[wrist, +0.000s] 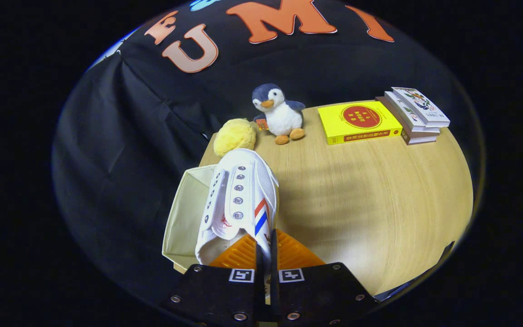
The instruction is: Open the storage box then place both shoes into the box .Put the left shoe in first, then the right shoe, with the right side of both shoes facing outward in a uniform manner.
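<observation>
We see the gripper (266, 247) held above the near left part of the wooden table (370, 190), looking forward and somewhat downward across it, its two orange fingers (295, 254) drawn almost together. They pinch the side wall of the white shoe (239, 200) at its heel end, one finger inside the shoe's opening and the other against its outer side, just behind the red and blue stripes. The shoe reaches straight ahead from the fingers, toe pointing away from us, eyelets facing up, the striped side turned to the right. It hangs over the cream storage box (182, 218), which stands open at the table's left edge; we cannot tell whether the sole touches the box. Beyond the toe a yellow fluffy toy (234, 136) sits at the table's far edge, with a plush penguin (278, 113) just to its right. Farther right lies a yellow book (359, 121), and beside it a small stack of books (416, 114).
</observation>
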Action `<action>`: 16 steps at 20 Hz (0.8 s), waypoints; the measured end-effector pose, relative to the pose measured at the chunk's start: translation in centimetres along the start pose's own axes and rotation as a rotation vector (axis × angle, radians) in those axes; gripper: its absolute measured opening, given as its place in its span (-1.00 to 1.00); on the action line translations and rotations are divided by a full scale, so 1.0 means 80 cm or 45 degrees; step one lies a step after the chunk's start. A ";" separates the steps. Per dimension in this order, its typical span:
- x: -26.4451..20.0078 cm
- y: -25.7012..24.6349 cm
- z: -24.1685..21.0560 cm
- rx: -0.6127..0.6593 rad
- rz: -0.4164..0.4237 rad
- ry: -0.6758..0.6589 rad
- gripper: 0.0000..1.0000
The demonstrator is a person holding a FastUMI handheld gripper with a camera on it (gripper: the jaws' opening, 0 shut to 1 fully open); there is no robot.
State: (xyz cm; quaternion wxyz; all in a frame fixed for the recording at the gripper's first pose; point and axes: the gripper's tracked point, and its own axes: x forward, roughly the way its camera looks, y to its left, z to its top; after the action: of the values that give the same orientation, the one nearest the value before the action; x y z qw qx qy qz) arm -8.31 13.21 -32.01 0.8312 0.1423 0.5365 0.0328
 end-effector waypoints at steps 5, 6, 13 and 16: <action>0.023 0.054 -0.003 -0.008 0.014 0.008 -0.90; 0.027 0.061 -0.003 -0.022 0.005 0.004 -0.90; 0.048 0.092 -0.012 -0.043 -0.046 0.010 -0.90; 0.066 0.092 -0.031 -0.037 -0.109 0.027 -0.90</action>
State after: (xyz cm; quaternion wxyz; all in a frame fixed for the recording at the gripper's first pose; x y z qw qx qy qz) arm -7.63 21.82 -35.60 0.8280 0.1069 0.5504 0.0065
